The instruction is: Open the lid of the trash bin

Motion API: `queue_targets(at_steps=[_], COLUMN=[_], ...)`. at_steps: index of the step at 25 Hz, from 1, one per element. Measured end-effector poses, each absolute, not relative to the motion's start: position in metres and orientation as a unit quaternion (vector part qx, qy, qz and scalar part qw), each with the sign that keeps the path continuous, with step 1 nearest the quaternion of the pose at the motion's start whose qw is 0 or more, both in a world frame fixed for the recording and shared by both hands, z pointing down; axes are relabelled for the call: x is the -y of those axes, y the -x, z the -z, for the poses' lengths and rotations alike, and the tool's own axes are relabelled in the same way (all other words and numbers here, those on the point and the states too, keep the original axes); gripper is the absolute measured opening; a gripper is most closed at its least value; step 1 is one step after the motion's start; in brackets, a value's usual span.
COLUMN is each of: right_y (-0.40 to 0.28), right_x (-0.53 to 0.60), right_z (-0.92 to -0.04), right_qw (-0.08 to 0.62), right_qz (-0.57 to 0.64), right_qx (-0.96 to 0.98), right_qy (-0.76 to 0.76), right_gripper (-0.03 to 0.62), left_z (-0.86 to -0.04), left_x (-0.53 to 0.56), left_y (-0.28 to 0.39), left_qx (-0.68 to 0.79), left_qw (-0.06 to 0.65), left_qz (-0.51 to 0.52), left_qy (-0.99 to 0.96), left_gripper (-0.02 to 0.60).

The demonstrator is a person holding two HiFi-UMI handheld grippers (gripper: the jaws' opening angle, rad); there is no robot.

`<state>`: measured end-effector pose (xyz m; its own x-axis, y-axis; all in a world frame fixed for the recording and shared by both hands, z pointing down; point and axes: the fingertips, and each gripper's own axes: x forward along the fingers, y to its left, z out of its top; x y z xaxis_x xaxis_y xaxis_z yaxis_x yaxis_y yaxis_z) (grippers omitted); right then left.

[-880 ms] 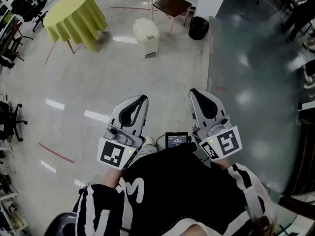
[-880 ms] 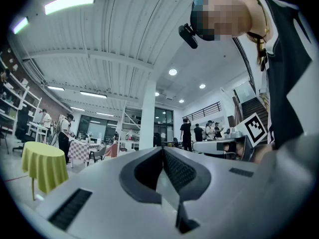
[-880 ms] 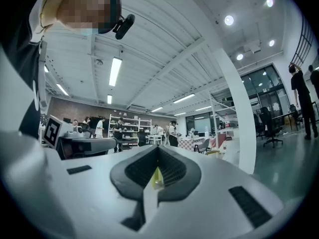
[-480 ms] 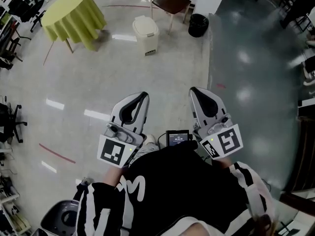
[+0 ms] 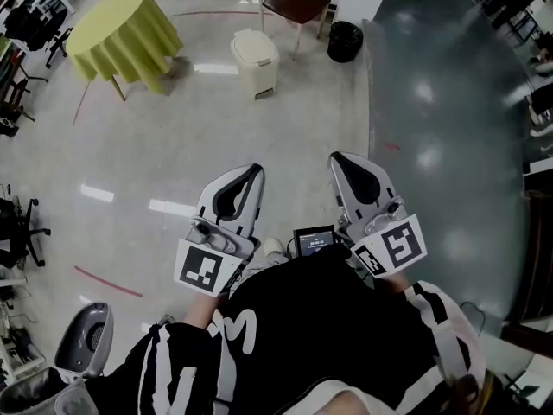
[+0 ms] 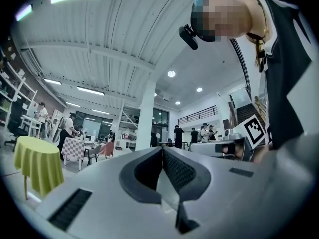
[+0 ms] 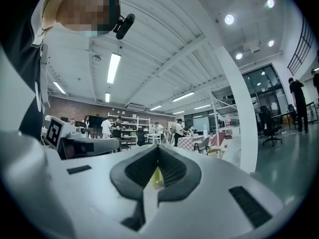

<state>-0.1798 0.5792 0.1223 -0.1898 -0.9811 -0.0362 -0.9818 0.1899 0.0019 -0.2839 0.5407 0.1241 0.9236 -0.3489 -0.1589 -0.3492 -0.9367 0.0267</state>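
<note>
1. The trash bin (image 5: 257,78) is a small cream plastic one. It stands on the floor (image 5: 155,137) far ahead of you, a little left of centre and well apart from both tongs. Its lid (image 5: 254,47) lies shut on top.
2. It looks like thin moulded plastic, so expect the lid to be light, stiff and smooth. It probably lifts on a rear hinge, though from here you cannot tell a hinged lid from a swing flap, nor see any pedal.
3. The front lip of the lid looks like the best place to take hold. Pinch it gently — the bin looks light enough to slide or tip on that glossy floor if you pull hard.
4. A round table (image 5: 125,35) under a yellow-green cloth stands to the bin's left. A wooden chair (image 5: 297,3) is behind it to the right, and a black waste basket (image 5: 345,41) sits further right.
5. Your left tongs (image 5: 250,174) are fully closed, pads meeting, with nothing between them. Your right tongs (image 5: 341,161) are the same. Both are held close to your body and point forward.
6. Nothing has hold of the bin yet — you would need to walk up to it first.
</note>
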Motion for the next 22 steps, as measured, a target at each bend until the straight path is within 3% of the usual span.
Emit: queue_targets(at_steps=[7, 22], right_y=[0.201, 0.17], right_x=[-0.578, -0.573], right_z=[-0.121, -0.126], right_qw=[0.009, 0.025], right_qz=[-0.014, -0.008], right_qx=[-0.762, -0.759], right_qy=[0.648, 0.65], right_gripper=[0.011, 0.011], left_z=[-0.125, -0.127], left_x=[-0.533, -0.53], left_y=[0.294, 0.275], left_qx=[-0.154, -0.148], left_qw=[-0.006, -0.013], left_qz=[-0.084, -0.082], left_qy=[0.984, 0.985], left_gripper=[0.011, 0.011])
